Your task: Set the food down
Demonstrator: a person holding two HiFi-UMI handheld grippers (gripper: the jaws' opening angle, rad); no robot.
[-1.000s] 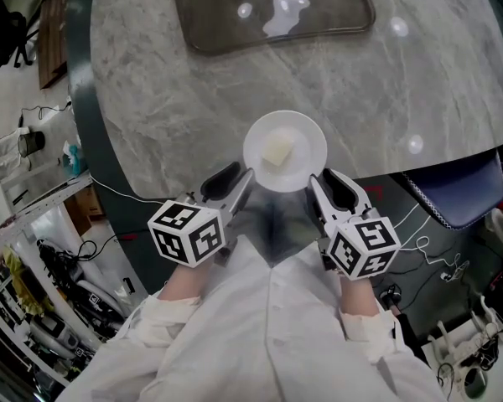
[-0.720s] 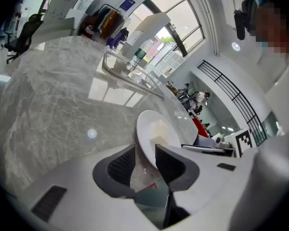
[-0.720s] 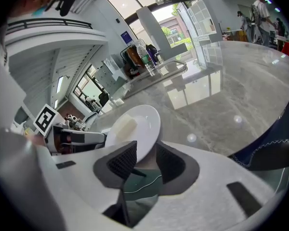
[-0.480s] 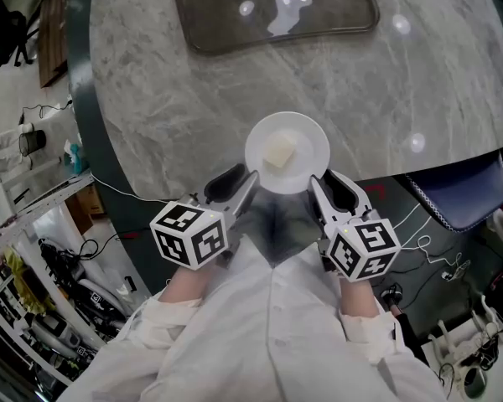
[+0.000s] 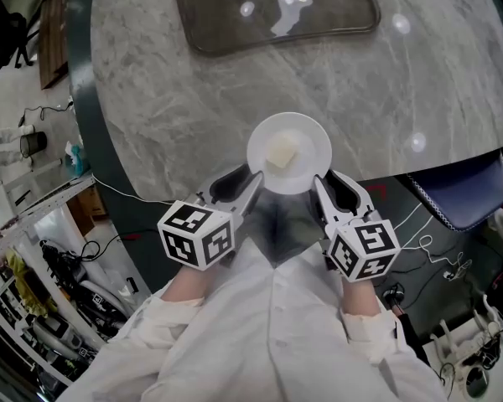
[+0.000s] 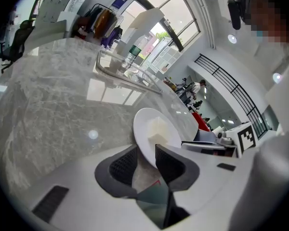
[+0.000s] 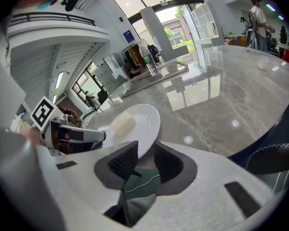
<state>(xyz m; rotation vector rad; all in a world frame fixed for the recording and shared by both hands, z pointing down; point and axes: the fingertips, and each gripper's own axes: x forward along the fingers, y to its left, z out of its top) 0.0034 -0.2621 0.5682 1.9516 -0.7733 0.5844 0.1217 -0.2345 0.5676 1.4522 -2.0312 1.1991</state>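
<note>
plate [image 5: 311, 137] bearing food cube [image 5: 280, 152] pinched at rim by left gripper [image 5: 252, 177] and right gripper [image 5: 318, 181].

Left hand-held gripper [image 5: 253, 177] and plate [image 5: 306, 137] edged rightward

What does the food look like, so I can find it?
Find the big grey stone table; at its near edge the left gripper and right gripper hold a round white plate. The food is the small pale cream block in the plate's middle, the only thing on it.
</note>
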